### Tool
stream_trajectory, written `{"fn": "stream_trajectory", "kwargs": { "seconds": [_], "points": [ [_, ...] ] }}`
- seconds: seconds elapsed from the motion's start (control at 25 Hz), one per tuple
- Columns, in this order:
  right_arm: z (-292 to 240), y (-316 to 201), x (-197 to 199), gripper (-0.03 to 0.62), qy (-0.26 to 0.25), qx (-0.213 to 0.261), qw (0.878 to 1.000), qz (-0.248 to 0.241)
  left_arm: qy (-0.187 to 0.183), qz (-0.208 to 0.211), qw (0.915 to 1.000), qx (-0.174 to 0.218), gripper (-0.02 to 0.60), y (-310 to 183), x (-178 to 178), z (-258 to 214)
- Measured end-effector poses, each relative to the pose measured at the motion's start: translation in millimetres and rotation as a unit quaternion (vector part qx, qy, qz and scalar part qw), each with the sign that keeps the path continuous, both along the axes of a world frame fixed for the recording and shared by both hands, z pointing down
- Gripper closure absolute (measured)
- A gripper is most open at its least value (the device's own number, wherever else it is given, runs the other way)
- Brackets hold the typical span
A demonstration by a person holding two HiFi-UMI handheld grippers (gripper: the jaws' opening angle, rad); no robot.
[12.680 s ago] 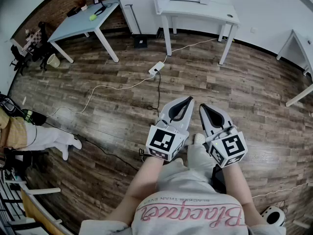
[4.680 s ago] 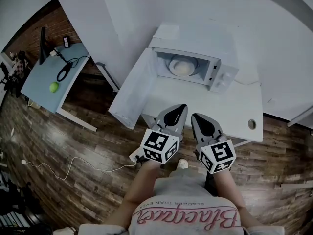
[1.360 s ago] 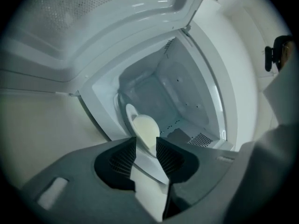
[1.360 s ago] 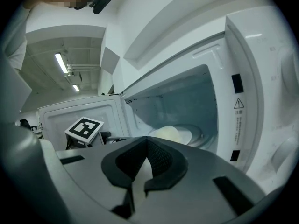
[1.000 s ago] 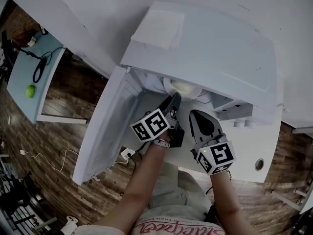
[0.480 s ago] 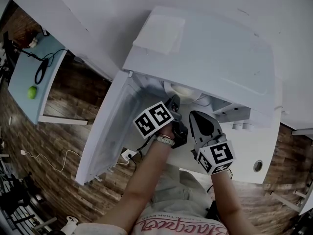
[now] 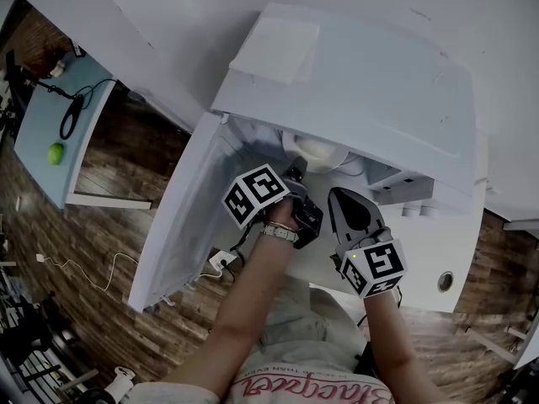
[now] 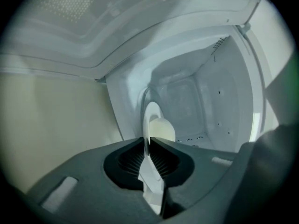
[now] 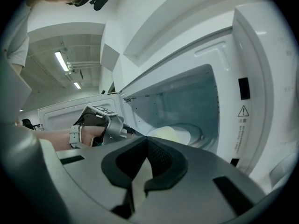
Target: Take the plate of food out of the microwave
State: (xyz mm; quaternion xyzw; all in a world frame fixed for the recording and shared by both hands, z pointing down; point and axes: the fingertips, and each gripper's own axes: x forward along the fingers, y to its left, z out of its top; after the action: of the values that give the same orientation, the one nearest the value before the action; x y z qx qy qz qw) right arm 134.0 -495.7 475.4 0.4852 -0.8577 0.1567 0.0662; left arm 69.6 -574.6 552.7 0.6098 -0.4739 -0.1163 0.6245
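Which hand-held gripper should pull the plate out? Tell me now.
Left. The left hand-held gripper reaches inside the microwave; its jaws have just been closing on the plate rim. The right hand-held gripper is outside, shut.

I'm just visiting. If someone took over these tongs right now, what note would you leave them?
Left tongs: jaws have just been closing, now pinching the plate rim inside the microwave.
Right tongs: shut, empty, in front of the opening.
Done: door open, plate gripped.
Left: draw the plate with its food out, keeping it level.
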Motion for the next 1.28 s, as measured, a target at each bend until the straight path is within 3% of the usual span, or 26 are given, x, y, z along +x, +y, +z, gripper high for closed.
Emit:
{"fn": "stream_trajectory", "kwargs": {
  "seconds": [0.68, 1.28],
  "points": [
    [-0.2, 26.2, -2.6, 0.586, 0.003, 0.003, 1.000, 0.000, 0.088, -0.008, 0.9934, 0.074, 0.565, 21.8, 4.9, -15.4],
    [-10.6, 56.4, -11.4, 0.586, 0.011, 0.014, 1.000, -0.008, 0.113, -0.012, 0.9895, 0.090, 0.565, 55.3, -2.2, -17.1]
  ]
}}
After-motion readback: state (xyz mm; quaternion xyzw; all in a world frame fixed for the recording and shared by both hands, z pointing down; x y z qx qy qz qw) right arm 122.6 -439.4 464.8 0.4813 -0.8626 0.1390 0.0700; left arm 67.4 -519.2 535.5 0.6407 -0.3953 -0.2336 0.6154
